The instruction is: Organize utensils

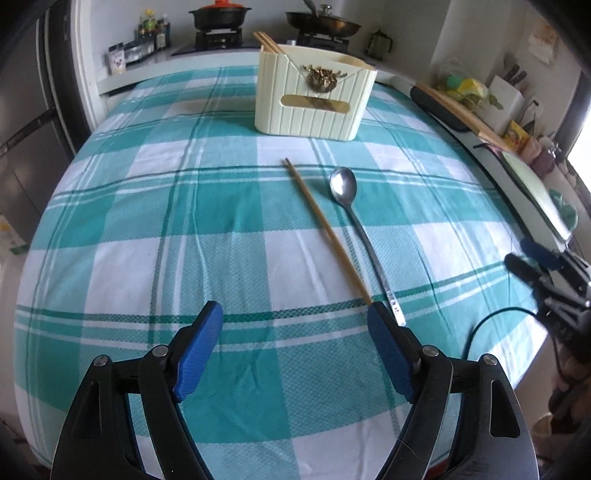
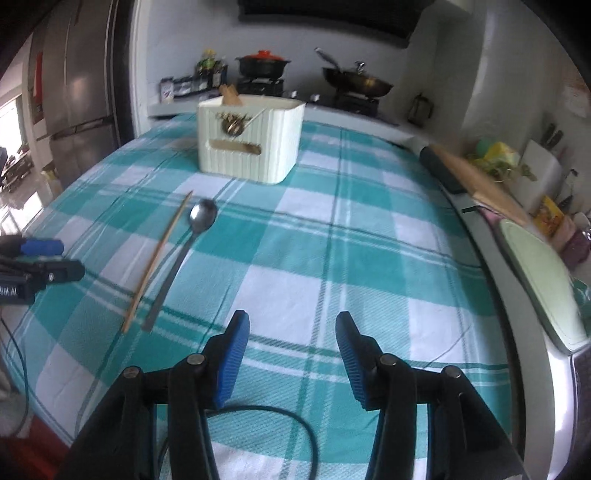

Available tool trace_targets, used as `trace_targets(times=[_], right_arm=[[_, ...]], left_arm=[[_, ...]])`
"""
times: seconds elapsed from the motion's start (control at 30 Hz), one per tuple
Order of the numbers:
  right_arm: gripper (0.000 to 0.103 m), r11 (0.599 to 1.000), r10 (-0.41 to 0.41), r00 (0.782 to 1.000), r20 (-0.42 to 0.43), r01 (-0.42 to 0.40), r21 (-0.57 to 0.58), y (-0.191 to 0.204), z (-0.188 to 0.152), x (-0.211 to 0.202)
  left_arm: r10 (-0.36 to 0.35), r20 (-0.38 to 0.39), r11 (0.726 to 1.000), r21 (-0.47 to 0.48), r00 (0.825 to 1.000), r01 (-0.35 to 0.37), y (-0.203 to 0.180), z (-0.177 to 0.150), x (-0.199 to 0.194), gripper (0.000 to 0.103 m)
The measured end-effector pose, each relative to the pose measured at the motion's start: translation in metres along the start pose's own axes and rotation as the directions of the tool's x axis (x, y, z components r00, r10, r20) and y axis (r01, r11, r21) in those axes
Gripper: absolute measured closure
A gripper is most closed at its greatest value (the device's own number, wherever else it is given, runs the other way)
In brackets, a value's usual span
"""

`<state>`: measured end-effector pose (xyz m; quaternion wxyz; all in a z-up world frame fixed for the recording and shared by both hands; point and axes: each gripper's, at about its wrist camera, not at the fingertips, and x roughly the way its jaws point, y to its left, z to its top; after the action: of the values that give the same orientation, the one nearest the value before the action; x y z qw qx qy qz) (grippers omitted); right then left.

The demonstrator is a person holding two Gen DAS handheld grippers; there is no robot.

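A single wooden chopstick [image 1: 327, 229] and a long-handled metal spoon [image 1: 364, 236] lie side by side on the teal checked tablecloth [image 1: 184, 206]. Their near ends lie just beyond the right fingertip of my left gripper [image 1: 294, 306], which is open and holds nothing. Behind them stands a cream ribbed utensil holder [image 1: 314, 99] with chopsticks [image 1: 267, 42] sticking out of it. In the right wrist view the chopstick [image 2: 157, 258] and spoon [image 2: 203, 216] lie to the left of my right gripper [image 2: 292, 315]. It is open and empty above the cloth, and the holder [image 2: 251, 144] stands farther back.
A black cable [image 2: 258, 410] loops over the cloth near the table's front edge. Along the right edge lie a wooden board [image 2: 480, 181] and a pale green tray [image 2: 539, 284]. A stove with a pot [image 1: 219, 16] and a wok [image 1: 323, 22] sits behind the table, and a fridge [image 2: 77, 92] stands at the left.
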<state>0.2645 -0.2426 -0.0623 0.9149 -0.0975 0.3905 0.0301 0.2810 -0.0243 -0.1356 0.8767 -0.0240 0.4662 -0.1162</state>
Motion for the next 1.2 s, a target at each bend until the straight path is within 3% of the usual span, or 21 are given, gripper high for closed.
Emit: trace_targets(times=[0.07,0.13,0.2,0.27,0.3,0.33,0.4,0.43,0.47,0.53,0.7,0.8,0.87,0.93,1.03,1.2], right_arm=[[0.053,0.999,-0.034,0.999,0.020,0.035,-0.016,-0.017,0.006,-0.017],[0.054,0.991,-0.125,0.991,0.053,0.127,-0.037,-0.042,0.014,-0.045],[0.053,0.946,-0.304,0.946,0.113,0.313,-0.079,-0.069,0.026,-0.084],[0.051,0.838,-0.497,0.852,0.167,0.521,-0.162,-0.089,0.042,-0.113],[0.046,0.805,-0.531,0.832,0.160,0.555,-0.210,-0.093,0.048,-0.118],[0.045,0.796,-0.533,0.832,0.151,0.554,-0.243,-0.095,0.053,-0.118],[0.045,0.841,-0.448,0.885,0.127,0.465,-0.276,-0.092,0.059,-0.113],[0.045,0.895,-0.355,0.930,0.097,0.368,-0.254,-0.088,0.060,-0.104],[0.045,0.934,-0.266,0.962,0.066,0.274,-0.228,-0.083,0.058,-0.093],[0.049,0.976,-0.108,0.994,0.026,0.111,-0.188,-0.064,0.048,-0.067],[0.049,0.991,0.103,0.995,0.007,-0.102,-0.082,-0.011,0.020,-0.014],[0.049,0.990,0.136,0.991,0.014,-0.135,-0.029,0.005,0.013,0.009],[0.049,0.986,0.167,0.986,-0.001,-0.167,0.001,0.010,0.012,0.025],[0.049,0.984,0.180,0.984,-0.008,-0.180,0.010,0.018,0.013,0.036],[0.055,0.979,0.205,0.979,-0.017,-0.204,0.025,0.027,0.009,0.047],[0.065,0.965,0.261,0.964,-0.057,-0.259,0.050,0.051,0.014,0.074]], left_arm=[[0.006,0.002,1.000,0.002,1.000,-0.006,0.001,-0.002,-0.003,0.021],[0.024,0.014,1.000,0.005,1.000,-0.024,0.004,-0.002,-0.008,0.021],[0.045,0.043,0.999,-0.008,0.998,-0.045,0.010,0.002,-0.015,0.016],[0.047,0.067,0.999,-0.029,0.997,-0.045,0.013,0.006,-0.016,0.011],[0.043,0.072,0.998,-0.041,0.997,-0.040,0.014,0.009,-0.013,0.011],[0.037,0.065,0.998,-0.051,0.997,-0.034,0.012,0.013,-0.007,0.011],[-0.001,0.060,0.998,-0.060,0.998,0.005,0.006,0.022,0.011,0.011],[-0.014,0.061,0.998,-0.066,0.998,0.018,0.003,0.026,0.019,0.011],[-0.016,0.056,0.997,-0.076,0.998,0.020,-0.001,0.030,0.030,0.011],[0.007,0.047,0.996,-0.085,0.999,-0.003,-0.007,0.038,0.048,0.015],[0.089,0.018,0.994,-0.065,0.996,-0.088,-0.018,0.048,0.076,0.021],[0.131,-0.013,0.991,-0.026,0.991,-0.131,-0.023,0.046,0.089,0.034],[0.151,0.008,0.989,-0.001,0.989,-0.151,-0.026,0.043,0.090,0.041],[0.155,0.027,0.988,0.023,0.988,-0.155,-0.029,0.041,0.089,0.068],[0.146,0.038,0.989,0.032,0.989,-0.147,-0.028,0.039,0.087,0.097],[0.132,0.031,0.991,0.015,0.991,-0.133,-0.016,0.034,0.080,0.099]])
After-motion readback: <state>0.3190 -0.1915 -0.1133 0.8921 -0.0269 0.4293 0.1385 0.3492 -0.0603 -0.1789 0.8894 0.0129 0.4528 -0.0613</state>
